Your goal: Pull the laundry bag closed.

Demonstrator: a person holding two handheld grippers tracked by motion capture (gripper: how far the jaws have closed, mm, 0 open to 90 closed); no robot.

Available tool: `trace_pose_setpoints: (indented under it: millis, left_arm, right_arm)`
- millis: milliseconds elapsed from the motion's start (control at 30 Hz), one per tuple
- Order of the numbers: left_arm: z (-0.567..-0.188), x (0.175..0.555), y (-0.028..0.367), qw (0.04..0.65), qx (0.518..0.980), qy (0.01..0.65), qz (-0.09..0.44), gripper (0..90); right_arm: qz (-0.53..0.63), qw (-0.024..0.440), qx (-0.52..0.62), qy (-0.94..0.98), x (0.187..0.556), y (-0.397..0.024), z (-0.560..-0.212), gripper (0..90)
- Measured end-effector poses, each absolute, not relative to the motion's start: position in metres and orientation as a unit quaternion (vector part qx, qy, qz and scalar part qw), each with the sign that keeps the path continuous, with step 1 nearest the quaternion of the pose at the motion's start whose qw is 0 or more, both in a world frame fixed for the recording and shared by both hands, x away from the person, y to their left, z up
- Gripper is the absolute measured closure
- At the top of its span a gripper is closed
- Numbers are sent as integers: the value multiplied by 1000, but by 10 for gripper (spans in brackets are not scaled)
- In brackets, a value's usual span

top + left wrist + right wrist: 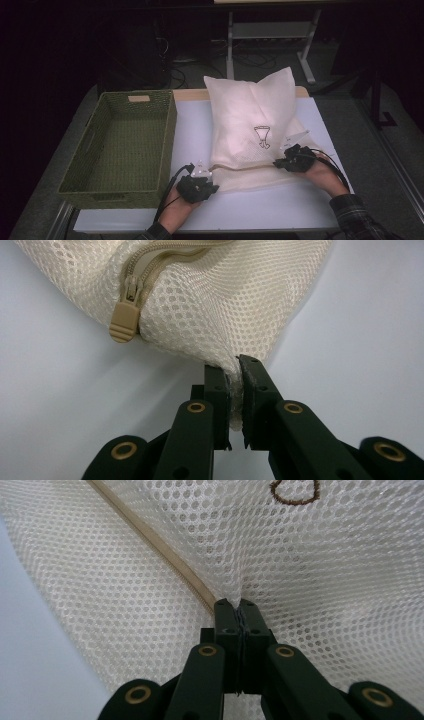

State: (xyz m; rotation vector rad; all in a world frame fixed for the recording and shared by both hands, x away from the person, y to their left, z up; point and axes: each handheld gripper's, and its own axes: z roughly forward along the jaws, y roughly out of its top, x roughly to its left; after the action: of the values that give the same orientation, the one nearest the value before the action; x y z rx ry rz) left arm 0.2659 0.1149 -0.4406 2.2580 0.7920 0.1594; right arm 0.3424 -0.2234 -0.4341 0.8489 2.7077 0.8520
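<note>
A cream mesh laundry bag (250, 120) with a dark drawing on it lies on the white table, a pillow-like filling inside. My left gripper (209, 179) is shut on the bag's near left corner; in the left gripper view the mesh (220, 305) is pinched between the jaws (236, 371), next to the tan zipper pull (124, 322). My right gripper (281, 161) is shut on the bag's near right part. In the right gripper view its jaws (234, 604) pinch a fold of mesh (310, 580) beside the tan zipper line (150, 537).
A green woven basket (165, 150) stands empty at the left of the table, close to my left hand. The white tabletop (270, 205) is bare in front of the bag. A desk frame (230, 45) and cables lie on the floor beyond.
</note>
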Motion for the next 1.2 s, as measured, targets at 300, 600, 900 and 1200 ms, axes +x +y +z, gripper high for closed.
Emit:
trace_pose_setpoints:
  millis: [300, 600, 900, 1200]
  left_arm:
    - [-442, 265, 116, 364, 877, 308, 62, 787]
    - [-437, 255, 130, 378, 864, 326, 58, 533]
    - [-436, 238, 137, 395, 857, 326, 55, 310]
    - [-443, 222, 140, 400, 853, 329, 67, 137]
  right_arm:
    - [297, 91, 290, 905, 344, -224, -439, 853]
    - [361, 113, 272, 885, 337, -231, -404, 588]
    - [411, 105, 218, 879, 335, -209, -376, 570]
    - [406, 63, 134, 902, 340, -141, -379, 597]
